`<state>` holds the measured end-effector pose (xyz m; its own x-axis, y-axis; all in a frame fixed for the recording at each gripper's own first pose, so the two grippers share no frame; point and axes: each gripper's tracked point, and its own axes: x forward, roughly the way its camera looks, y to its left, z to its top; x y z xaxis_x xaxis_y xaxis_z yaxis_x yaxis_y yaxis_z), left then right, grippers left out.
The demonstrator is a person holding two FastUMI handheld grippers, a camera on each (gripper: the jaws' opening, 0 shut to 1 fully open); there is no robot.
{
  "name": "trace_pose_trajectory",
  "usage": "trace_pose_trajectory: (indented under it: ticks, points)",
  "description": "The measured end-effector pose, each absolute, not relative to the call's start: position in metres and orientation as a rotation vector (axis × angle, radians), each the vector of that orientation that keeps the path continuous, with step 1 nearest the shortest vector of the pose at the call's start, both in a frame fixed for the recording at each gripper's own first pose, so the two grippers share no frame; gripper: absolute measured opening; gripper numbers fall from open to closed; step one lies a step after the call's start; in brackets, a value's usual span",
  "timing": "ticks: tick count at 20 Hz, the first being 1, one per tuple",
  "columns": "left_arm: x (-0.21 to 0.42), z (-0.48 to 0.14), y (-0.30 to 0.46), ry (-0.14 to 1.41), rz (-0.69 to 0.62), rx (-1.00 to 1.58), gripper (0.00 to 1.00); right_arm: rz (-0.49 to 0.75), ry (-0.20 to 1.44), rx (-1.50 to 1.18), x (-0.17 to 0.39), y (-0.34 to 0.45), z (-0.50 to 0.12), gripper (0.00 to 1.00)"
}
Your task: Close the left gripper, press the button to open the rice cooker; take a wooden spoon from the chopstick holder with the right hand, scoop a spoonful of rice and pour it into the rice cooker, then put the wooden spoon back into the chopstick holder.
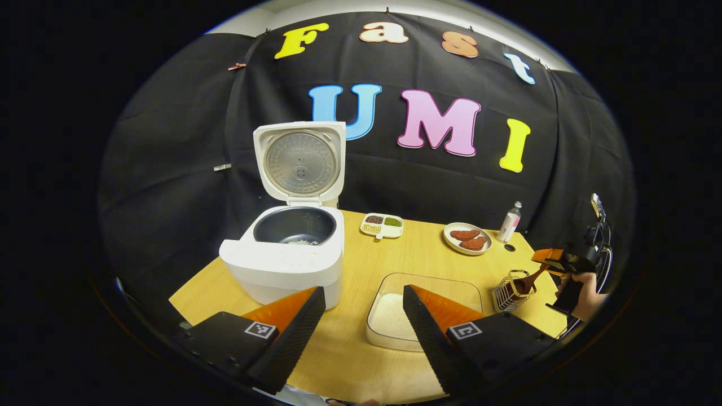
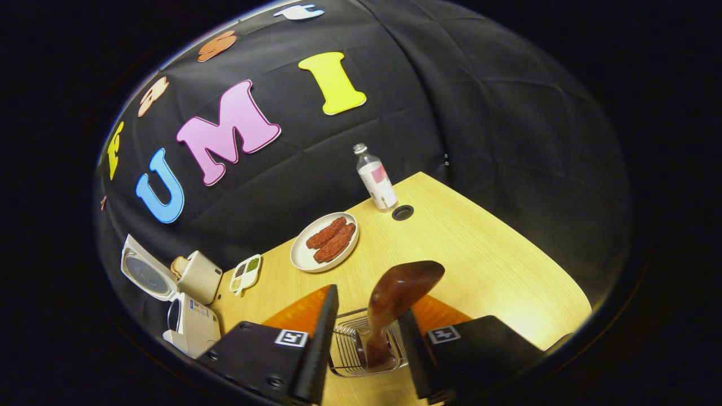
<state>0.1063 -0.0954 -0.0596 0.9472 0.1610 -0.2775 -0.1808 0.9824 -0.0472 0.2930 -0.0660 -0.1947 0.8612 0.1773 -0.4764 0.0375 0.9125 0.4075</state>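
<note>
The white rice cooker [image 1: 282,265] stands open with its lid up, and a little rice lies in its dark pot [image 1: 296,225]. My left gripper [image 1: 364,313] is open, low over the table in front of the cooker and the glass dish of rice [image 1: 389,318]. Far right, a hand holds my right gripper [image 1: 555,260] at the wire chopstick holder [image 1: 507,293]. The wooden spoon [image 2: 403,285] stands in the holder [image 2: 350,347], leaning between the fingers of my open right gripper [image 2: 368,303]. It lies close to the right finger, with a gap on the left.
A plate of red meat pieces [image 1: 467,238], a small bottle [image 1: 509,223] and a divided dish of beans [image 1: 382,225] stand along the back of the wooden table [image 1: 350,361]. A round hole [image 2: 403,212] sits by the bottle. A toaster [image 2: 200,276] stands behind the cooker.
</note>
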Motion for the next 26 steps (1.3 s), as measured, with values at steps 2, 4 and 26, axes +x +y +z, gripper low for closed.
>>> trace_pose_trajectory:
  ticks: [2, 4, 26]
  points:
    - [0.105, -0.052, -0.084, 0.257, 0.188, -0.065, 0.95, 0.054, 0.52, 0.403, 0.287, -0.078, -0.19, 0.82]
    - [0.104, -0.038, -0.068, 0.225, 0.208, -0.075, 0.95, 0.015, 0.499, 0.377, 0.275, -0.092, -0.181, 0.99]
    - [0.218, 0.215, 0.118, -0.067, 0.294, -0.077, 0.94, -0.202, 0.643, 0.286, 0.083, -0.154, -0.204, 0.99]
